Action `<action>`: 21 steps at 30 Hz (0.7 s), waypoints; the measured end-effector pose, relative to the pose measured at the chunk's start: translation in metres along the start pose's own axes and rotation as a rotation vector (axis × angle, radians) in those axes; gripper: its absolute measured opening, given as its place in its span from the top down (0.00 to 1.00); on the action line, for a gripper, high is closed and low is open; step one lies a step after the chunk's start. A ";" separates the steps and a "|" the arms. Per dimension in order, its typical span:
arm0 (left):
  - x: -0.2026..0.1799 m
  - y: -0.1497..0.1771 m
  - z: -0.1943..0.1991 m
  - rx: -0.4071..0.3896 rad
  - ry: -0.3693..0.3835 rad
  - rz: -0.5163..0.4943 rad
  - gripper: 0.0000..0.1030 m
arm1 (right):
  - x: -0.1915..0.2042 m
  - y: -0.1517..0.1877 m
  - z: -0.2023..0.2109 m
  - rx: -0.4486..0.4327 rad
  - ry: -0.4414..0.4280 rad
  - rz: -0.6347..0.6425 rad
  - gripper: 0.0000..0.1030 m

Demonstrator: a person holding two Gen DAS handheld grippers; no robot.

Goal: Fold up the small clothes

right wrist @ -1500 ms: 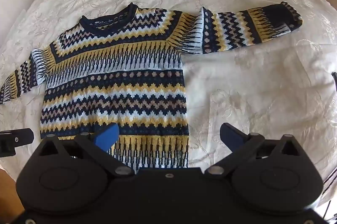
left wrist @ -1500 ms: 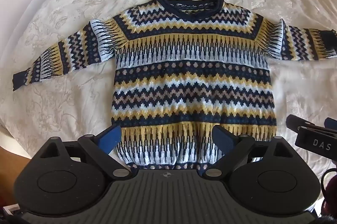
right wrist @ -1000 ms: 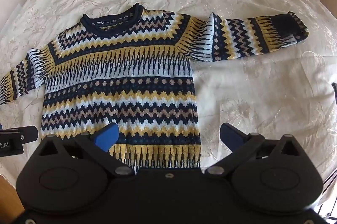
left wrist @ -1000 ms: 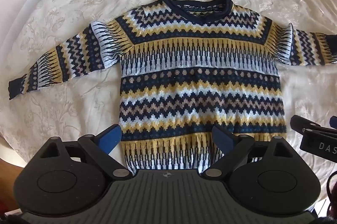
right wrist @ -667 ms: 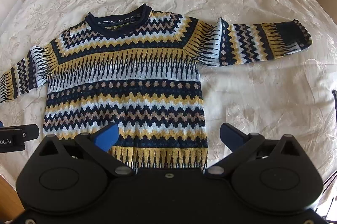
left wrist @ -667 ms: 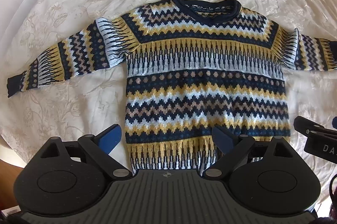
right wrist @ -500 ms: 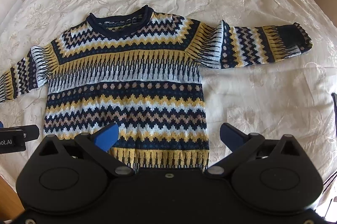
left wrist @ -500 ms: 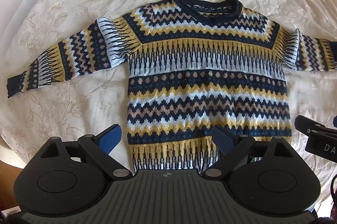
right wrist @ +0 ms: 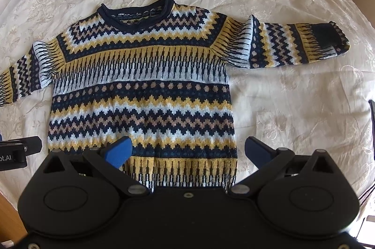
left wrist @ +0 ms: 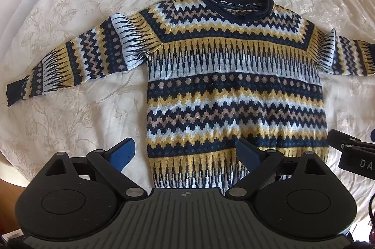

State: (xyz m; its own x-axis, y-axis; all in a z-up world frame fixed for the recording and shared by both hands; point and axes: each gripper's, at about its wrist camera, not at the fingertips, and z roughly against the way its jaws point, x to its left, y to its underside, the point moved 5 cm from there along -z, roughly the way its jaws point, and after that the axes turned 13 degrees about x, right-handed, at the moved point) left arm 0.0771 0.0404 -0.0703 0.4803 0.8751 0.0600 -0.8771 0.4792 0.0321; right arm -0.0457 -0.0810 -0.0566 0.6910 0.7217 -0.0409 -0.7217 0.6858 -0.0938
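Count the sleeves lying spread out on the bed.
2. One sleeve stretches out left of the jumper, the other sleeve out right; neither is folded in yet.

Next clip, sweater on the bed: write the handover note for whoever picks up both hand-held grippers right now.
Left hand-held gripper: open, empty, above the hem.
Right hand-held gripper: open, empty, above the hem's right corner.
Sweater: flat on the bedspread, face up, collar away from the grippers, both sleeves spread out sideways; right cuff turned back.
Done: laid out.
Left: every fold, sleeves and body.
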 end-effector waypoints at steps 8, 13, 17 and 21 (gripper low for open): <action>0.010 -0.003 -0.005 0.005 0.003 -0.020 0.09 | 0.009 0.001 -0.001 0.006 0.005 -0.013 0.01; 0.015 -0.006 -0.009 0.012 0.005 -0.040 0.09 | 0.016 -0.001 -0.003 0.011 0.005 -0.028 0.01; 0.019 -0.009 -0.011 0.012 0.008 -0.056 0.09 | 0.020 -0.003 -0.004 0.012 0.012 -0.038 0.01; 0.023 -0.013 -0.012 0.009 0.011 -0.070 0.09 | 0.025 -0.006 -0.004 0.013 0.017 -0.047 0.01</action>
State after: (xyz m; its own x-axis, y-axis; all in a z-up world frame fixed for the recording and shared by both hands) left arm 0.0996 0.0547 -0.0816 0.5403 0.8402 0.0461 -0.8413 0.5386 0.0447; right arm -0.0243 -0.0677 -0.0609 0.7248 0.6869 -0.0536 -0.6887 0.7203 -0.0827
